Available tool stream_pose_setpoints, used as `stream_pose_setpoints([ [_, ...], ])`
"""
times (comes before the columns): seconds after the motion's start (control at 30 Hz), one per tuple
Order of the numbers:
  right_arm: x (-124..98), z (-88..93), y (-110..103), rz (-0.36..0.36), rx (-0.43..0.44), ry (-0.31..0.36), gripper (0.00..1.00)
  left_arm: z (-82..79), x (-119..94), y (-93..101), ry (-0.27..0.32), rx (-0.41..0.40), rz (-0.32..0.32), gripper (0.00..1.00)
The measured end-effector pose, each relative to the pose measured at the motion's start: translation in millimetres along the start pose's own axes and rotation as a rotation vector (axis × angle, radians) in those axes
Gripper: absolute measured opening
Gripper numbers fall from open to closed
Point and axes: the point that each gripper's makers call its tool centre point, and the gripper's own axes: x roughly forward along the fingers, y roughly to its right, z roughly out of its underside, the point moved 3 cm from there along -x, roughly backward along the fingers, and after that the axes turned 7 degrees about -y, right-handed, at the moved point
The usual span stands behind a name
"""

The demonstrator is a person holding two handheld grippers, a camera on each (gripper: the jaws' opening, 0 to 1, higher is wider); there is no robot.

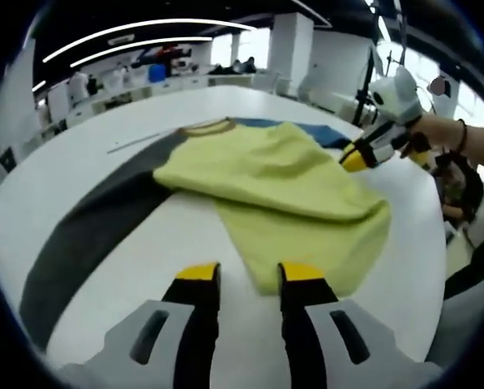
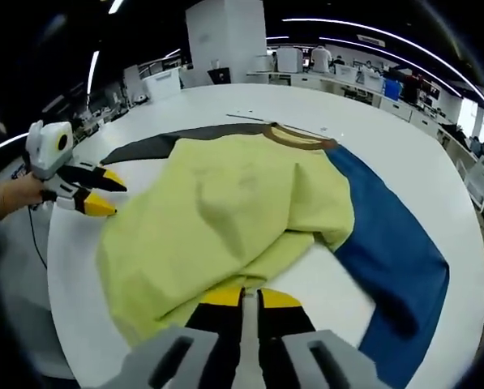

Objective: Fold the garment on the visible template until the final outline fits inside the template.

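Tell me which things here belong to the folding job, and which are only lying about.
Belong to the job:
- yellow garment with dark sleeve and blue sleeve
- white table
- left gripper
- right gripper

Lying about:
- background desks
- white pillar

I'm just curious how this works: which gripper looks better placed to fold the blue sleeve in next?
Probably the right gripper: the blue sleeve lies on its side, while the left gripper hovers across the yellow shirt.
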Motion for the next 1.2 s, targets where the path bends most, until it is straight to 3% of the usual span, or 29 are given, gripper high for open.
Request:
stream_pose_setpoints([
  [0.53,1,-1.3,0,-0.040,0.016,0.005,0.00,0.7,10,7.2,-0.033,-0.028,0.035,0.13],
  [0.67,1,-2.1,1,-0.029,0.004,0.004,0.00,-0.4,11,10.2,-0.033,-0.033,0.058,0.06],
  [0.87,-9,-1.5,0,-0.013,-0.009,0.007,0.00,-2.9,9,12.8,-0.050,0.072,0.022,0.01],
  [1.2,-32,4.1,7,0.048,-0.042,-0.007,0.00,-10.4,-8,7.7,-0.017,0.082,-0.010,0.00],
])
